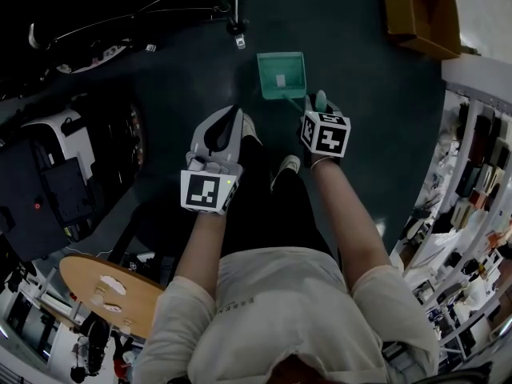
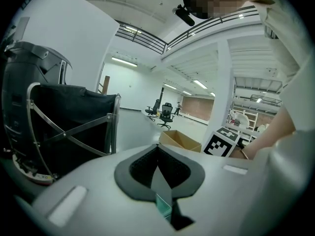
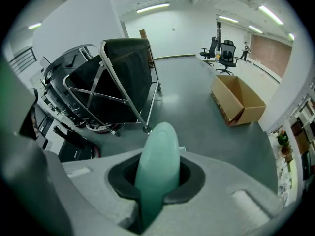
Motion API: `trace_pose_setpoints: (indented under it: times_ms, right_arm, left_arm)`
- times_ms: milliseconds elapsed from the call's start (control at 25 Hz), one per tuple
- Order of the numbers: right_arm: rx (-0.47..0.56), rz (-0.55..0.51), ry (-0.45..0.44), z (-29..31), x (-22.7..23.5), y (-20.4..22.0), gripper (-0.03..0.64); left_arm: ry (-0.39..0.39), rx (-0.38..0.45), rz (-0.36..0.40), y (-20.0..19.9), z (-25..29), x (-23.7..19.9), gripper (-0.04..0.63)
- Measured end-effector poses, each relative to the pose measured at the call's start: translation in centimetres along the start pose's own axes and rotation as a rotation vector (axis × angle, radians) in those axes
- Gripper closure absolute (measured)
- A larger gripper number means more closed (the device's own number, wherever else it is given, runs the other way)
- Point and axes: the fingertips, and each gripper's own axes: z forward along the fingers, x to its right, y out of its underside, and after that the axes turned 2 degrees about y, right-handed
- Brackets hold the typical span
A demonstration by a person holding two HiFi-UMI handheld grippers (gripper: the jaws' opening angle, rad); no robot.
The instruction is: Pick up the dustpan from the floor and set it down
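A green dustpan is being gripped by its handle in the right tool, whose jaws are being pressed against the handle's rounded end. The scoop is being shown low and ahead of the person, over the dark floor. From above it cannot be told whether it is resting on the floor or being carried just clear of it. The left tool is being held alongside with its jaws together and nothing clamped (a sliver of green is only being glimpsed through the gap, beyond them).

As a judgement, the grasp is being counted as done. The setting down and the letting go are being counted as left, since the handle is not yet released.

The scoop is being seen as empty apart from a small white label on its inner face. An open cardboard box is being shown on the floor, well apart from the dustpan and to the far right, and nothing is being made out inside it. A black fabric cart on a folding metal frame is being shown to the left, and its contents are being hidden by its own walls.
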Motion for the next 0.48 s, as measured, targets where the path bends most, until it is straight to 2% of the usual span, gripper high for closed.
trace_pose_setpoints:
  times_ms: [40,80,160,200,280,480]
  right_arm:
    - [-0.018,0.003,0.004,0.2,0.0,0.3,0.591]
    - [-0.043,0.007,0.006,0.4,0.0,0.6,0.558]
    - [-0.077,0.007,0.019,0.6,-0.1,1.2,0.406]
    - [-0.076,0.0,0.034,0.4,0.0,1.2,0.378]
    - [-0.041,-0.017,0.046,-0.7,-0.2,0.6,0.368]
    - [0.117,-0.024,-0.001,-6.4,-1.5,-2.8,0.368]
  left_arm:
    - [-0.001,-0.002,-0.003,0.1,0.1,0.0,0.577]
    - [-0.001,-0.002,-0.007,0.1,0.1,0.1,0.577]
    - [0.005,0.006,-0.014,0.1,0.2,0.3,0.577]
    - [0.012,0.011,-0.017,0.2,0.1,0.6,0.577]
    - [0.026,0.011,-0.016,0.0,0.0,1.3,0.577]
    - [0.057,0.041,0.036,-2.3,-0.5,3.8,0.577]
